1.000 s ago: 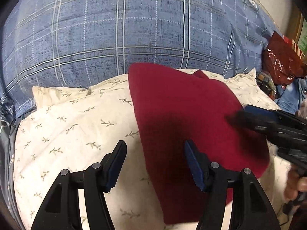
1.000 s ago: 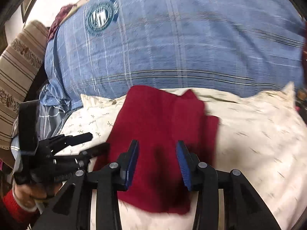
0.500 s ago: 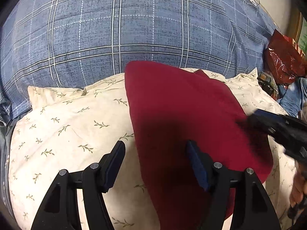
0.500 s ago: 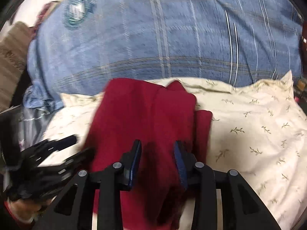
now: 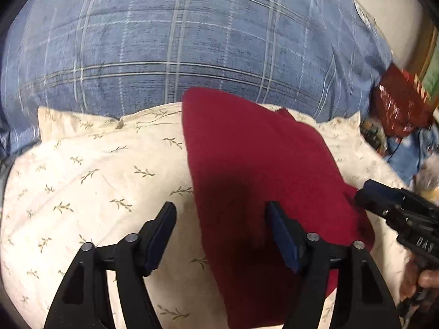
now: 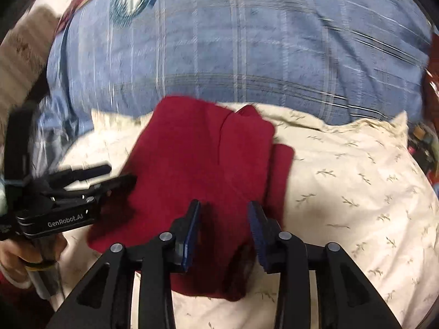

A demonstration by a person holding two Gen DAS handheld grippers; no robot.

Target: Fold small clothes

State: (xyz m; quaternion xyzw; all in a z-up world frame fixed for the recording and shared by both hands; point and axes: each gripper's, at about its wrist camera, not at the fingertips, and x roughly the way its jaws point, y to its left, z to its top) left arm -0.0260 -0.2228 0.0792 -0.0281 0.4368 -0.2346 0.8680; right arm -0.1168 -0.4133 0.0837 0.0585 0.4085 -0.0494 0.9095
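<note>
Pillow point(image 5: 90, 181) in cream leaf print carries your folded red garment point(image 5: 255, 164); your left gripper point(image 5: 222, 235) has just been opening, spread over its left edge, and your right gripper point(image 6: 223, 230) has just been opening, released above its near edge
</note>
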